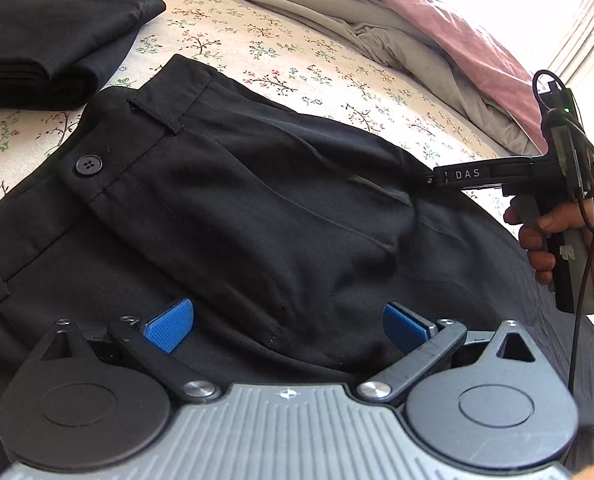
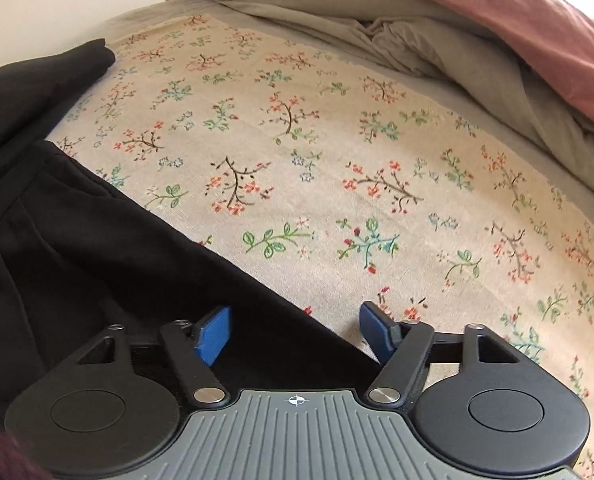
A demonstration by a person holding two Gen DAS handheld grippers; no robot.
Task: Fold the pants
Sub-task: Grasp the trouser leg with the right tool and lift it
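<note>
Left gripper (image 1: 287, 324) wide open over black pants (image 1: 237, 208); right gripper (image 2: 295, 334) partly open astride their edge (nothing gripped).

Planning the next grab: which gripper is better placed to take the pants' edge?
Probably right. The right gripper straddles the pants edge, jaws open. The left gripper sits over mid-fabric, no edge between its pads.
</note>
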